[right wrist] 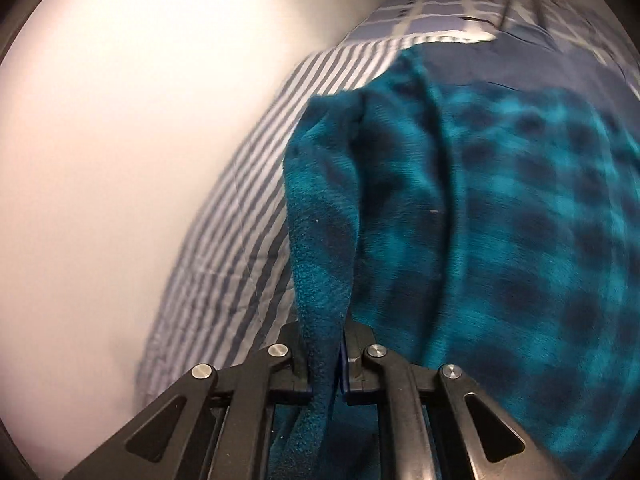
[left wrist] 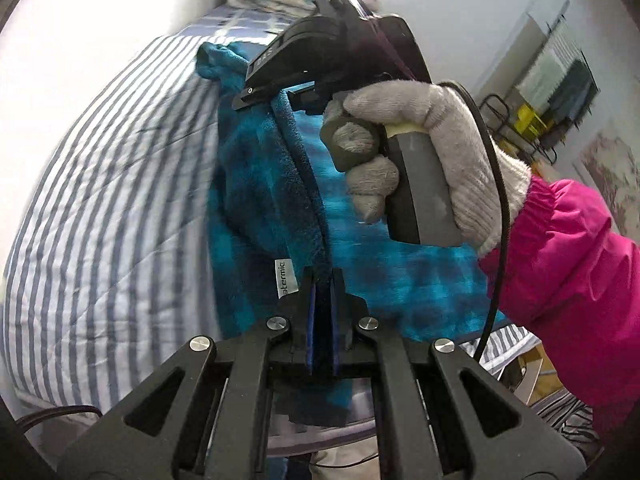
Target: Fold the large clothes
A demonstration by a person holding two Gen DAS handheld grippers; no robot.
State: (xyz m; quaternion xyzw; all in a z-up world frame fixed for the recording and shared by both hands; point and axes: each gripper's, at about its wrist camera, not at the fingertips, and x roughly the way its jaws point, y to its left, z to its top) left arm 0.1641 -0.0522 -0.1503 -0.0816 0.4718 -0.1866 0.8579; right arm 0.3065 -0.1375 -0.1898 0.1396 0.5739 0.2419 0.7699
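The fuzzy teal checked fleece garment (right wrist: 500, 216) lies on the striped quilted bedcover (left wrist: 120, 184), with the left gripper (left wrist: 323, 304) and the right gripper (right wrist: 326, 344) both clamped on its soft folded edge.

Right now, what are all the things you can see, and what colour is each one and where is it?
Fleece garment: one, teal with dark checks, spread on the bed, an edge pinched in each gripper.
Garment label: one, pale grey, on the fleece edge by the left gripper.
Striped bed cover: one, white and grey-blue, under the fleece.
Checked bedding: one, lilac and white, at the far end of the bed.
Wall: one, white, beside the bed.
Cable: one, black, hanging by the glove.
Left gripper: one, black, shut on the fleece edge.
Right gripper: one, black, shut on the fleece edge.
Glove: one, off-white knit, around the right gripper's handle.
Sleeve: one, bright pink, behind the glove.
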